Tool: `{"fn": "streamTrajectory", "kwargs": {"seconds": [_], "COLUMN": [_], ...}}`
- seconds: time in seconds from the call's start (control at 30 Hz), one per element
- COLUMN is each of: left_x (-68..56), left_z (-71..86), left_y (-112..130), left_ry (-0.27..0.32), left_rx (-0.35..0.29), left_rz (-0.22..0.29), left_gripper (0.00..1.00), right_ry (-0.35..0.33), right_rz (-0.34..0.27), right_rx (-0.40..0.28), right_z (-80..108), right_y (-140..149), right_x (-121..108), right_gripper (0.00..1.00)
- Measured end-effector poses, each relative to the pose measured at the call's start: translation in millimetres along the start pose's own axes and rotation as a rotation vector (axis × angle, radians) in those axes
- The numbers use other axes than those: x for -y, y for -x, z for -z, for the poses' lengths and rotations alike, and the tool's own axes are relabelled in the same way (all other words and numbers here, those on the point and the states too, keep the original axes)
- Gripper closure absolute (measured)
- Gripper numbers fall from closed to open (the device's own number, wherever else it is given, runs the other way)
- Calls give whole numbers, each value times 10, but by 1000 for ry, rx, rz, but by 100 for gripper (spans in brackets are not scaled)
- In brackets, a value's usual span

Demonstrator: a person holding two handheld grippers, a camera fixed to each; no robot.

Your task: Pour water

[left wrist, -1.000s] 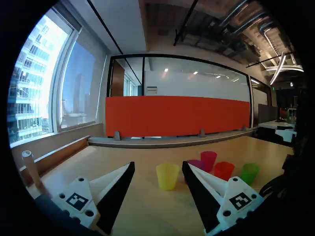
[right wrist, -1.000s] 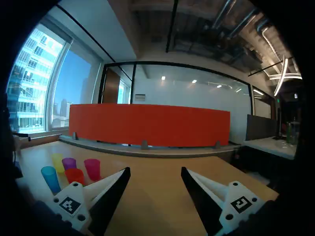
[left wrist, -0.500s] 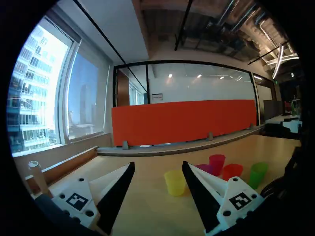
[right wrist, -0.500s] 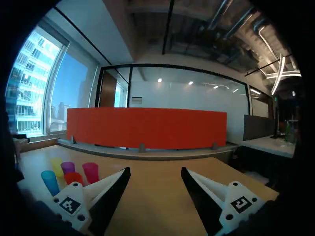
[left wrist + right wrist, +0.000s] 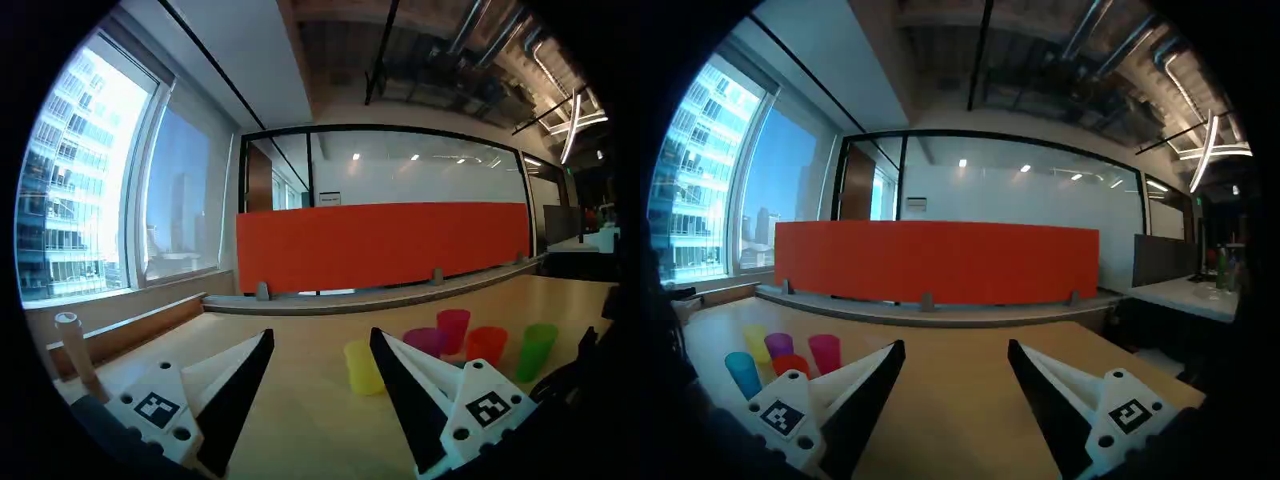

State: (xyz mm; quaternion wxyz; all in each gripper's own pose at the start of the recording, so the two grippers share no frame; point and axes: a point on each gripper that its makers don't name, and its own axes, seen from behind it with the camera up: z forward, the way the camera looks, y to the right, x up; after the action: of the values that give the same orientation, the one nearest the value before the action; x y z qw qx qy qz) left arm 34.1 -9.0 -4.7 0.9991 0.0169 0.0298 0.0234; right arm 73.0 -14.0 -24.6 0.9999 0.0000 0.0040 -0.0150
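Observation:
Several small plastic cups stand grouped on a wooden table (image 5: 320,400). In the left gripper view a yellow cup (image 5: 362,366) is nearest, then a purple cup (image 5: 426,340), a pink cup (image 5: 454,329), an orange cup (image 5: 486,345) and a green cup (image 5: 537,350) toward the right. My left gripper (image 5: 320,340) is open above the table, short of the yellow cup. In the right gripper view the cups sit low at the left: blue (image 5: 744,374), yellow (image 5: 755,342), purple (image 5: 778,345), orange (image 5: 788,365), pink (image 5: 825,352). My right gripper (image 5: 954,348) is open over bare table (image 5: 960,384).
An orange partition (image 5: 384,244) runs along the table's far edge, with a glass wall behind. Windows line the left side. A wooden peg (image 5: 74,352) stands at the near left of the left gripper view. A second desk (image 5: 1192,298) lies at the far right.
The left gripper view has turned leftward and tilted up, so the cups slid right in it. The right gripper view tilted up slightly. Both grippers stayed open.

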Motion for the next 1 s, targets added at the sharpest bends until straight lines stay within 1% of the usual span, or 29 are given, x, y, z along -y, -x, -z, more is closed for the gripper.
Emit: {"fn": "streamTrajectory", "kwargs": {"seconds": [0.2,0.4,0.8,1.0], "left_x": [-1,-11,-77,-56], "left_z": [-14,-18,-14,-7], "left_y": [111,195,255,271], "left_ry": [-1,-2,10,8], "left_rx": [6,13,20,24], "left_rz": [14,27,31,43], "left_gripper": [11,11,11,11], "right_ry": [2,6,13,22], "right_rz": [11,14,2,-1], "right_rx": [20,17,15,13], "right_z": [-20,-12,33,57], "right_y": [8,-31,-75,-71], "right_x": [39,57,5,-44], "right_gripper": [1,1,0,0]}}
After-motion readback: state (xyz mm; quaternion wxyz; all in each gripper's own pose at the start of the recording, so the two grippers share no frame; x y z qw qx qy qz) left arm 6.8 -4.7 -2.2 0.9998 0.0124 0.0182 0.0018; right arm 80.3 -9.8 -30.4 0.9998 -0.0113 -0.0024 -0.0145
